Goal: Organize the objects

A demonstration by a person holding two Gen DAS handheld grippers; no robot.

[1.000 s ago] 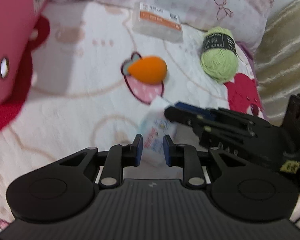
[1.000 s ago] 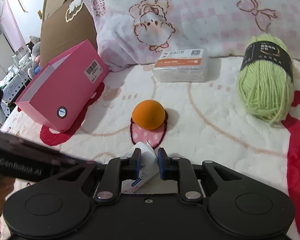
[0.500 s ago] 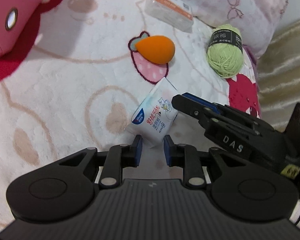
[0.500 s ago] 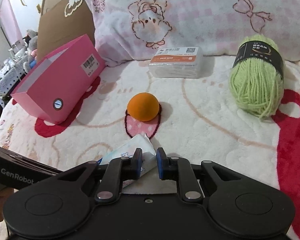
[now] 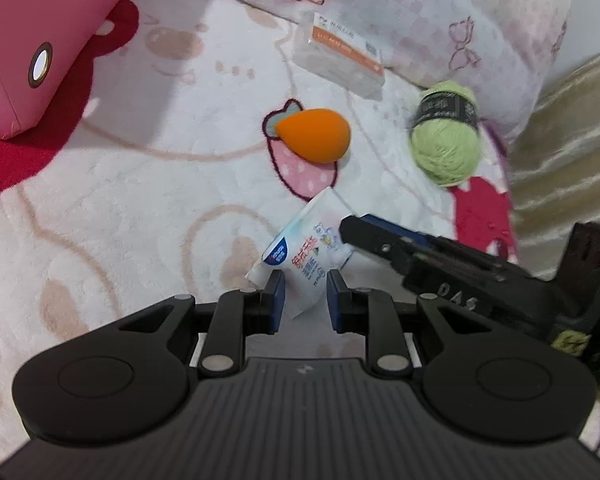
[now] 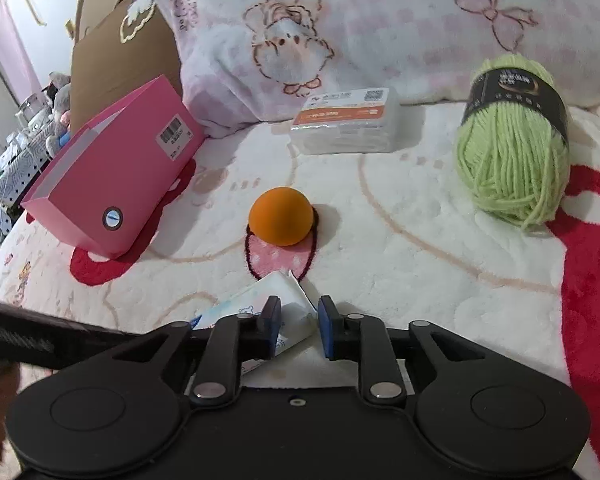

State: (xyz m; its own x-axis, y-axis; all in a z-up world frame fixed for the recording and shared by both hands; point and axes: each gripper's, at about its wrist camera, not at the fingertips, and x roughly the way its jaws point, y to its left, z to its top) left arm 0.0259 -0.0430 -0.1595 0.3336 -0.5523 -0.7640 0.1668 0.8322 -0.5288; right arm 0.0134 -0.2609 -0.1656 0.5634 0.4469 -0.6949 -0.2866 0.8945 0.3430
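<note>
A white wet-wipes packet lies on the plush blanket, also in the right wrist view. My left gripper is open, its blue pads either side of the packet's near corner without clamping it. My right gripper is open; the packet's corner sits between its pads, loose. The right gripper's fingers reach the packet from the right. An orange sponge egg, a green yarn ball and a boxed pack with an orange label lie beyond.
A pink open box lies on its side at the left. A pink-checked pillow borders the back. A cardboard box stands behind at the left. A beige curtain hangs at the right.
My right gripper has opened from its grip on the packet, which now lies on the blanket. My left gripper has opened a little and come closer to the packet's corner.
</note>
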